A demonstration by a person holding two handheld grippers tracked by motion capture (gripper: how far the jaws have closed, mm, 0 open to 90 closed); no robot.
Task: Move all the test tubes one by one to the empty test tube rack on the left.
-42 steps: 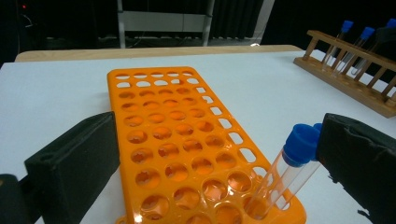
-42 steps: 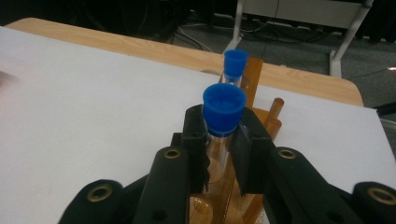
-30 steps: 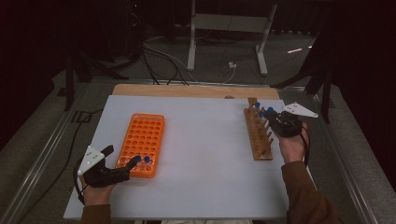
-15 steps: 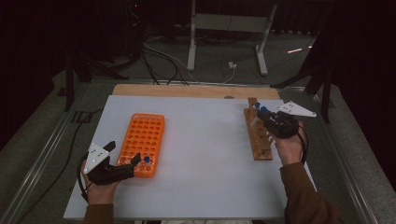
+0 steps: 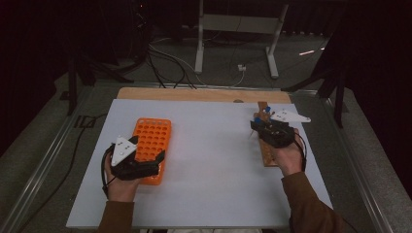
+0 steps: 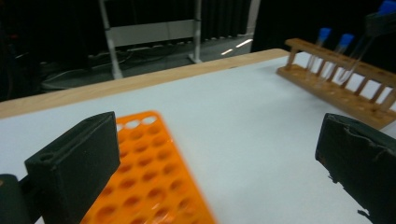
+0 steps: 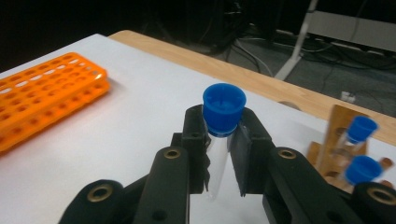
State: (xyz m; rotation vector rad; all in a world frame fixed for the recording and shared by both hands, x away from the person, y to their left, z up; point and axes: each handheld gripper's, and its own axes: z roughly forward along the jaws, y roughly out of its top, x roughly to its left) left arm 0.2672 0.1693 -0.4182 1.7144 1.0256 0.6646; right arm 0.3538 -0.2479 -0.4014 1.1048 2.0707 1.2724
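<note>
Right gripper (image 7: 219,154) clamped on blue-capped tube (image 7: 219,135) just below the cap, upright, lifted clear above wooden rack (image 5: 266,145), presumably for carrying across to orange rack (image 5: 151,145). Left gripper (image 6: 219,158) wide open and empty, poised over orange rack's near end, likely to steady it. Broad bare white table (image 5: 214,160) between racks; edges well away.

Tube rack (image 5: 151,145) on the table's (image 5: 214,170) left, wooden stand (image 5: 266,145) at its right, well apart.
</note>
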